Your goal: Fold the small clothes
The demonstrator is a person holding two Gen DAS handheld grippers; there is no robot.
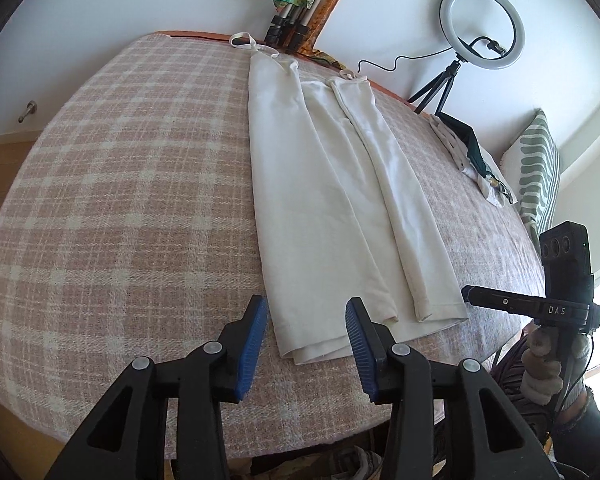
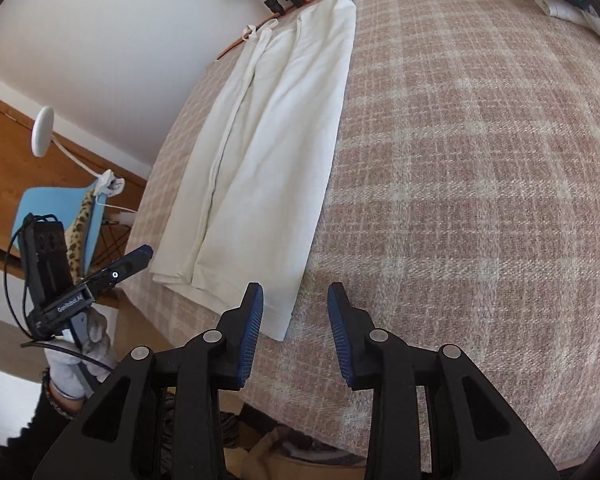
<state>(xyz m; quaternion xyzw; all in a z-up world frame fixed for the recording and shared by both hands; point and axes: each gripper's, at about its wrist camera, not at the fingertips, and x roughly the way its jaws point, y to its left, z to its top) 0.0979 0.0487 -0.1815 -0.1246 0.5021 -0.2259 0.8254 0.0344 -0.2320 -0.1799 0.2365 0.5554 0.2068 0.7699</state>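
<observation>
A long white cotton garment with thin shoulder straps (image 1: 332,184) lies flat on the bed's pink-and-cream checked blanket (image 1: 120,200), both long sides folded inward, straps at the far edge. Your left gripper (image 1: 307,336) and right gripper (image 2: 295,320) hover at its near hem, fingers parted, gripping nothing.

White garment laid lengthwise on a pink plaid bed, seen past the left gripper's parted blue pads.

The left gripper (image 1: 307,326) hangs over the near hem of the white garment (image 1: 332,200), jaws apart with nothing pinched; both sides of the garment are folded in toward its middle, straps at the far edge of the plaid blanket (image 1: 120,200). The right gripper (image 1: 470,292) enters from the right beside the hem. A ring light (image 1: 482,26) stands by the wall, a striped pillow (image 1: 538,172) near it.
</observation>
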